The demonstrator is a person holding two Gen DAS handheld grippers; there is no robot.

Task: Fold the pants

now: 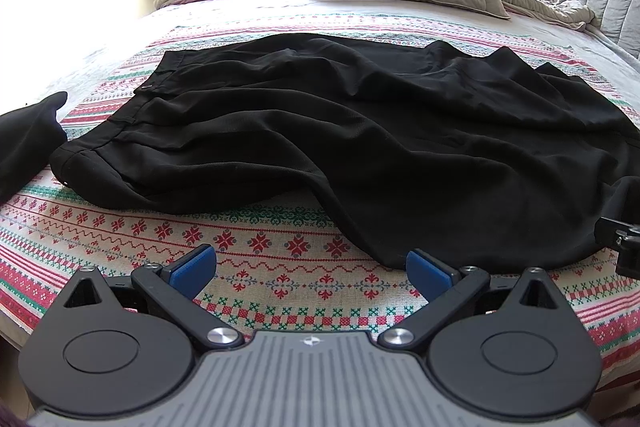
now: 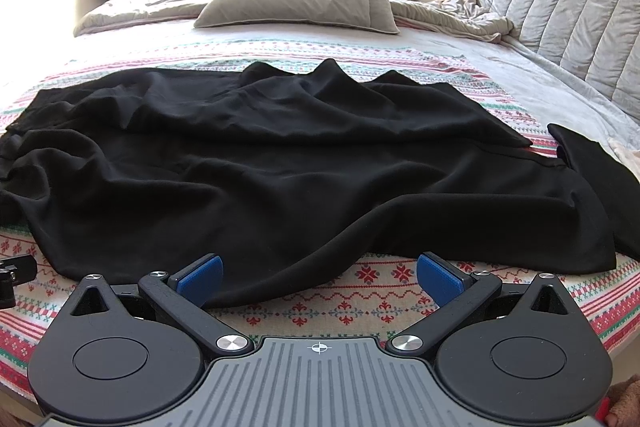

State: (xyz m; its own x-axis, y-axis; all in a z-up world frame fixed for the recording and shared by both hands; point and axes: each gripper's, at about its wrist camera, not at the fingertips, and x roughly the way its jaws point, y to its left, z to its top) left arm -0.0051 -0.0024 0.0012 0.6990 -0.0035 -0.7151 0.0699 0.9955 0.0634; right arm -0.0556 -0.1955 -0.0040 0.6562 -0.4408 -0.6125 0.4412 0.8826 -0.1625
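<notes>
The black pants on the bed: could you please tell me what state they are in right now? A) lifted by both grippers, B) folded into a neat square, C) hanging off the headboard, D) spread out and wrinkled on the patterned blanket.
D: the black pants lie spread and rumpled on the patterned blanket, while the left gripper and right gripper are both open and hold nothing.

Black pants point(image 2: 280, 163): left end cut by frame edge. Second dark garment point(image 1: 28, 143), left of pants: partly cropped, type indeterminable.
</notes>
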